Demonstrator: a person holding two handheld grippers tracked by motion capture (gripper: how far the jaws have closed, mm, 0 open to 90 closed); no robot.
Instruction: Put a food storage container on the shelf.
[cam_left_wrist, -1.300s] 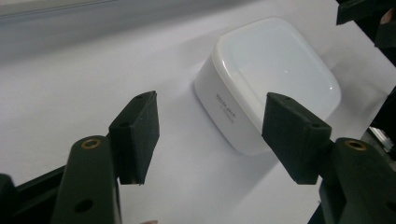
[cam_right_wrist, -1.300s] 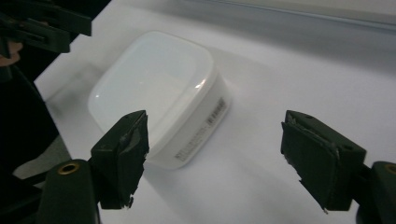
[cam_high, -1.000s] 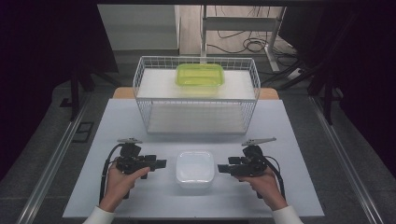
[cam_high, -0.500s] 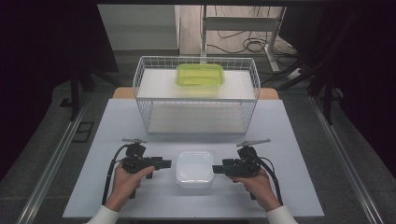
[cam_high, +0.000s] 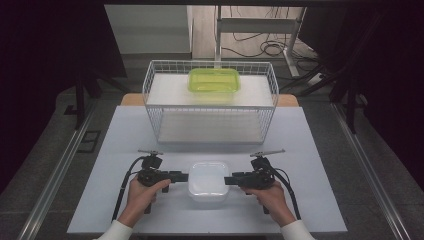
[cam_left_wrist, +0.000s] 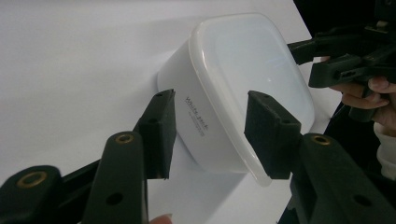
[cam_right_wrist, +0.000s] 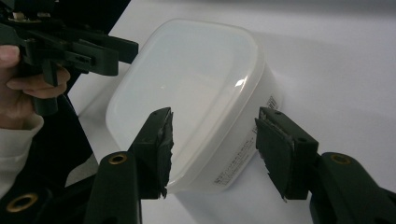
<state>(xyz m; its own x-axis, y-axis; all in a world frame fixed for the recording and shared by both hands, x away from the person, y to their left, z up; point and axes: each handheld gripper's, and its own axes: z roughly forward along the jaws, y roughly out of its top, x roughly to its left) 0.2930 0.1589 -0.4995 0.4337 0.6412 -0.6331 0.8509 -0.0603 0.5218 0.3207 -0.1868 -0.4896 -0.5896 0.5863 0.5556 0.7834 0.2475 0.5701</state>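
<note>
A white lidded plastic container sits at the lower middle of the high view on the white table, exactly between the two tools: the left gripper points in at its left end, the right gripper at its right end, both about equally near. In the left gripper view the container lies dead ahead, one corner between the jaws, which straddle wall and lid rim without clearly pressing. In the right gripper view the container likewise sits between parted jaws, one above the lid, one beside the wall. Both pairs have just been closing but are not yet clamped. Both hands hold the grippers level, forearms entering from the bottom edge. Behind, a wire basket holds a green container.
</note>
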